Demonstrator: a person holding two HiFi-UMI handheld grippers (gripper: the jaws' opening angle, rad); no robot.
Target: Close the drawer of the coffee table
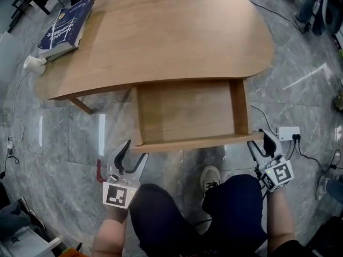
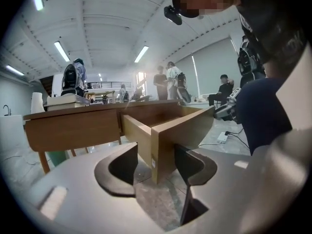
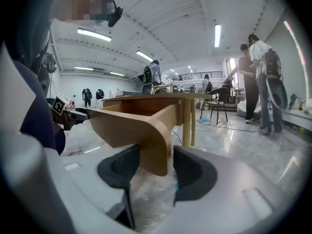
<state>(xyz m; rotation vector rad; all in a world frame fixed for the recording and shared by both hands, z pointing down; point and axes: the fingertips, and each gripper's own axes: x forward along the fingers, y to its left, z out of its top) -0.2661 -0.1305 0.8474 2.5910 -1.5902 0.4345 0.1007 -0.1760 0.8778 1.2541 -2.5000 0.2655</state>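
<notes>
Spreading their jaws wide, the left gripper (image 1: 135,151) and right gripper (image 1: 259,142) each straddle a front corner of the light wooden drawer (image 1: 187,114) without clamping it. Its bare floor shows as it hangs pulled out beneath the rounded wooden coffee table (image 1: 171,31), where a thick blue book (image 1: 67,28) rests.

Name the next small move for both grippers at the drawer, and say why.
Probably push both forward together. The drawer stands pulled out of the coffee table, and the left gripper and right gripper each straddle a front corner with open jaws, so an even push should slide it in straight.
</notes>
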